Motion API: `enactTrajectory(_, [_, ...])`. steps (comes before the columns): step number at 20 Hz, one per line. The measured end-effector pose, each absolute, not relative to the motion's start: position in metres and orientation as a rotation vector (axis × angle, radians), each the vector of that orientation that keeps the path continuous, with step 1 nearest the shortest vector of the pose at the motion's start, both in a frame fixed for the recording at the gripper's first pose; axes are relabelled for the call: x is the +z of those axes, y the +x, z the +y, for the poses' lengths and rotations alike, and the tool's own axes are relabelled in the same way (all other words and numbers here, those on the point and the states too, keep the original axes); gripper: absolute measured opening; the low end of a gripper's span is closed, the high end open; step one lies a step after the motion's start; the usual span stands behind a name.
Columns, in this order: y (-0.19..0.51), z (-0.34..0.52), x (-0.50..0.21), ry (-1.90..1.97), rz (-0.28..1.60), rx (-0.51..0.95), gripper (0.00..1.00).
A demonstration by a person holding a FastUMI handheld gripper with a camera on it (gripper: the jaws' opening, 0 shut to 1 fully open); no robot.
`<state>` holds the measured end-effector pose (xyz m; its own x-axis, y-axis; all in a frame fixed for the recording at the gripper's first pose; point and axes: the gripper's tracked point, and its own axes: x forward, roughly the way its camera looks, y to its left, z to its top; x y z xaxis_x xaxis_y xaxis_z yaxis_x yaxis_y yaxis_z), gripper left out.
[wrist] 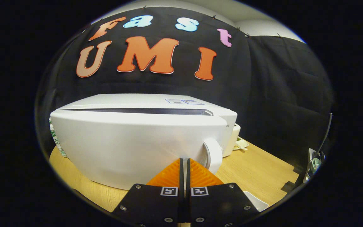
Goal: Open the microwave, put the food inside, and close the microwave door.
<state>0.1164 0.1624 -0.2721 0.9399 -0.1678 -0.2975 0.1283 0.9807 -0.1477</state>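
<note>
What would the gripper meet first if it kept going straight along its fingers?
The gripper, fingers shut with nothing between them, points at the microwave's white door, just beside the handle. The door front likely comes first, though depth is hard to judge.

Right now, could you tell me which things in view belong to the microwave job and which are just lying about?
Job:
microwave, door shut
its round white handle
gripper, jaws closed together just short of the door

Lying about:
white appliance behind the microwave
small dish
labelled container
wooden table
</note>
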Motion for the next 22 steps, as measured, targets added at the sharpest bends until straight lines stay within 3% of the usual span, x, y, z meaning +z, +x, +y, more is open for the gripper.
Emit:
enactTrajectory(12, [0.140,0.160,-0.283,-0.144,0.395,0.124,0.01])
enactTrajectory(17, [0.139,0.155,-0.210,-0.139,0.303,0.224,0.01])
enactTrajectory(22, [0.148,0.115,-0.117,-0.028,0.253,0.201,0.02])
